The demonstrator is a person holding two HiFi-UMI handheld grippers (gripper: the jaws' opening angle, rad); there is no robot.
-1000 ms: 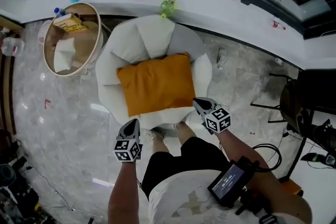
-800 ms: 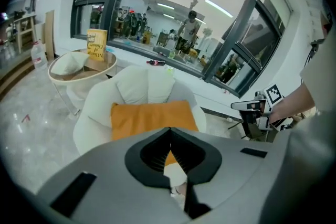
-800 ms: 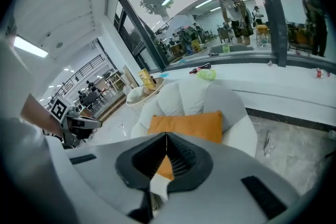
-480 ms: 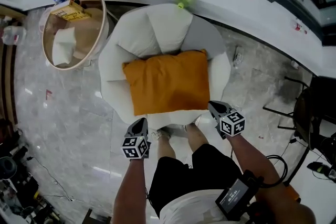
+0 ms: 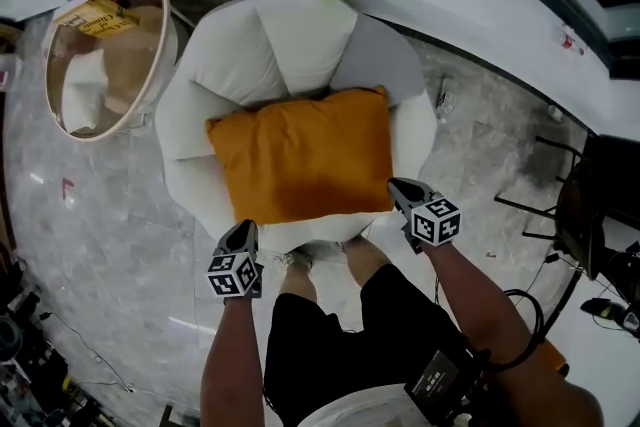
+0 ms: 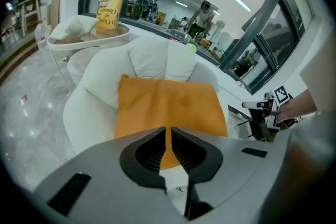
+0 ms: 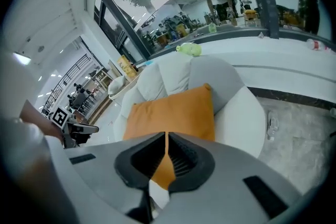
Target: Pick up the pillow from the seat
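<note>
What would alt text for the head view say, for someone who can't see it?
Seen from above, an orange pillow lies on a white armchair. A person standing before it holds the left gripper and right gripper, both shut and empty, near the pillow's front corners.

The orange pillow [image 5: 300, 155] is matt cloth, the white seat [image 5: 290, 45] soft matt fabric, the floor [image 5: 90, 245] glossy marbled stone.
</note>
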